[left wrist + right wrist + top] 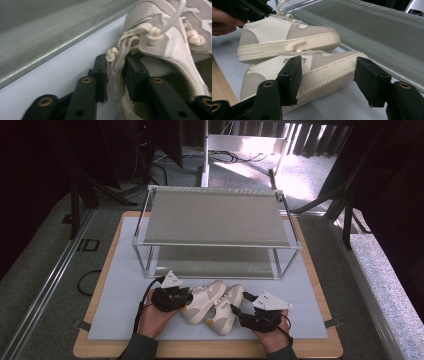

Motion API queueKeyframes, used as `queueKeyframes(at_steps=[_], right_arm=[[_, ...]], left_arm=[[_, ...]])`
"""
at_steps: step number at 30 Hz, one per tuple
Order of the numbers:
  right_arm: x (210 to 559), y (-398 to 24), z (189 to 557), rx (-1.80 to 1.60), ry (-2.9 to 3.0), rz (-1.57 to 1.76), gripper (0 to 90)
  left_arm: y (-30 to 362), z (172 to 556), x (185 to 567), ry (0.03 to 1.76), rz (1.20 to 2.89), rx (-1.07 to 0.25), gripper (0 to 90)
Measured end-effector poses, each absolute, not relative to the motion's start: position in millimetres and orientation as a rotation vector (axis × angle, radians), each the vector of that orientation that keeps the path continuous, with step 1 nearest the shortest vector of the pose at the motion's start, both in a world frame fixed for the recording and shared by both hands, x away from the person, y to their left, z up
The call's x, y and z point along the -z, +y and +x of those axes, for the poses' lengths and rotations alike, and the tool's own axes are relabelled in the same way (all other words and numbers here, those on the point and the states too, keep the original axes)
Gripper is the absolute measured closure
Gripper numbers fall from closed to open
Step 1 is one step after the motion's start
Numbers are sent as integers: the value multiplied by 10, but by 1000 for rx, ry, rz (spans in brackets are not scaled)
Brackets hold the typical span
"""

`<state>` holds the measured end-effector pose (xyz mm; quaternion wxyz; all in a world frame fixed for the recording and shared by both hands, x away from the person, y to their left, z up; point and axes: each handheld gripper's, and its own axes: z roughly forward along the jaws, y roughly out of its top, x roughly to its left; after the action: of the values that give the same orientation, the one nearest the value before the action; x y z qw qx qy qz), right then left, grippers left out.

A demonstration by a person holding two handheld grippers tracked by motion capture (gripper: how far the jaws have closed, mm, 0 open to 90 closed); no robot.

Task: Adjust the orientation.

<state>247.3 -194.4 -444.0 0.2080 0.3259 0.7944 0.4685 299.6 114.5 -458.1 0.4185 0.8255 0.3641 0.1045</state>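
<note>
Left gripper (pixel 116 75) has its jaws pinched nearly closed on the collar of the left shoe (pixel 201 301); right gripper (pixel 328 80) gapes wide, jaws straddling the sole of the right shoe (pixel 317 72) without clamping it; both shoes lie together between the grippers.

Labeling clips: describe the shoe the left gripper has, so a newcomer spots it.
In front of the rack, two pale shoes lie on the white mat. It is the left shoe, its collar pinched by the left gripper; the right shoe is ungripped.
</note>
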Motion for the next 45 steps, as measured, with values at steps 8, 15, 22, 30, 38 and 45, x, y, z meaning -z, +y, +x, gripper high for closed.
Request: queueKeyframes(at_steps=[8, 15, 22, 30, 38, 45], right_arm=[[4444, -1942, 2478, -1311, 2213, 908, 392], [4445, -1932, 2475, -1314, 2213, 909, 401], [4448, -1924, 2479, -1316, 2212, 910, 401], [4445, -1926, 2476, -1313, 2213, 909, 401], [4446, -1923, 2478, -1313, 2213, 909, 401], [4448, -1922, 2484, -1316, 2215, 908, 401]], left_arm=[[1201, 2960, 4535, 897, 2022, -242, 811], [1281, 2957, 4493, 916, 2017, -280, 815], [1366, 2897, 4463, 948, 2021, -323, 813], [1415, 2815, 4448, 1003, 2009, -354, 807], [1422, 2791, 4455, 981, 1980, -301, 669], [1493, 2722, 4343, 958, 1922, -333, 536]])
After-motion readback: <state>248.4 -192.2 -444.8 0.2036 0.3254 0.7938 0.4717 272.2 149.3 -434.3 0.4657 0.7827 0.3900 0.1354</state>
